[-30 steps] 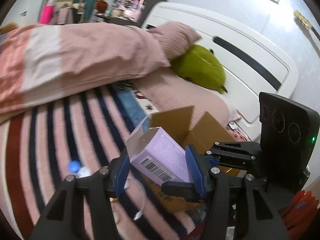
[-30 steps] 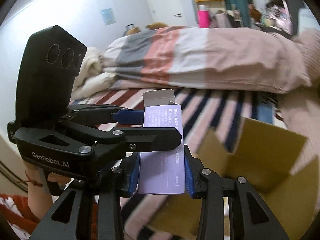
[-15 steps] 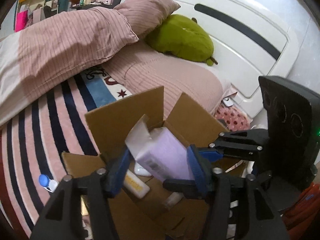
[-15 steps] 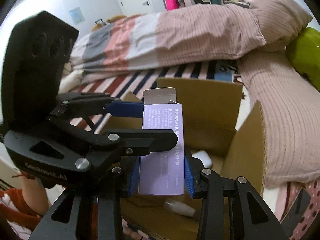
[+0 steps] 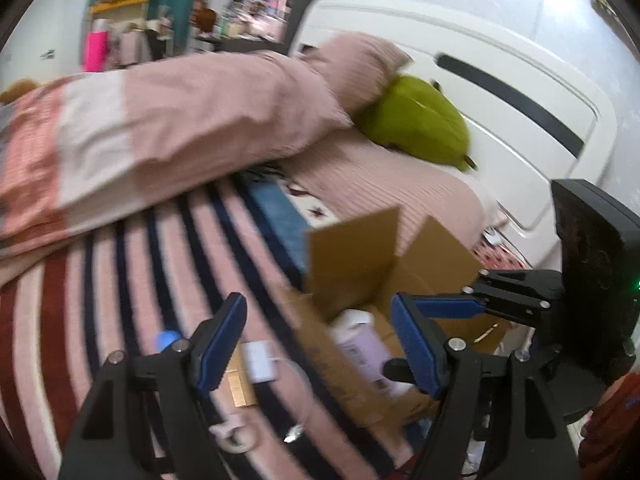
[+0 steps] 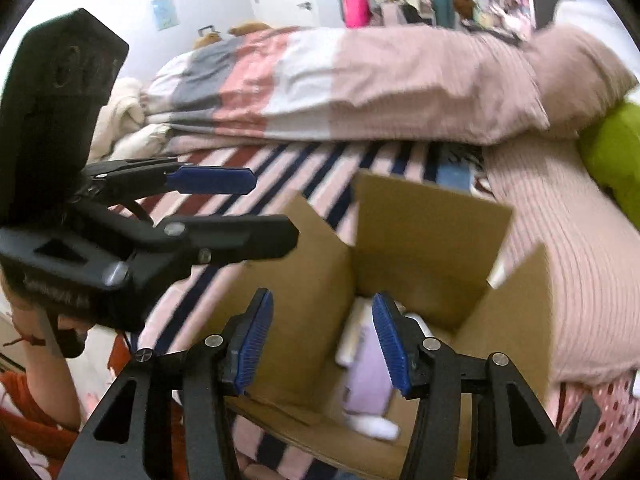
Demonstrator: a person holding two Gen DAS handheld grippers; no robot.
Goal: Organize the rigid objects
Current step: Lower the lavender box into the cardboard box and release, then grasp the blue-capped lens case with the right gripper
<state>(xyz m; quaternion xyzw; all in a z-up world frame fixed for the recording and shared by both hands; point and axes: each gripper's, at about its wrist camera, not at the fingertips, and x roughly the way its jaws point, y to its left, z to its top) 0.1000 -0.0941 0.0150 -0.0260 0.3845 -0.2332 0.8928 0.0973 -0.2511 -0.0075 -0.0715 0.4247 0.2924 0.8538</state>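
Note:
The lilac carton (image 5: 362,350) lies inside the open cardboard box (image 5: 352,252) on the striped bed; it also shows in the right wrist view (image 6: 366,380), inside the same cardboard box (image 6: 428,216). My left gripper (image 5: 320,344) is open and empty, above the box's near left wall. My right gripper (image 6: 324,340) is open and empty, just above the box opening. The left gripper (image 6: 256,204) appears at the left in the right wrist view, and the right gripper (image 5: 436,308) at the right in the left wrist view.
A white charger with cable (image 5: 260,364), a blue-capped item (image 5: 166,338) and a small tan box (image 5: 240,388) lie on the striped cover left of the cardboard box. A pink duvet (image 5: 160,128), a green plush (image 5: 416,124) and a white headboard (image 5: 500,80) lie beyond.
Both grippers were shut on the lilac carton over the box. Both have opened, the carton has dropped into the box, and both grippers have pulled back.

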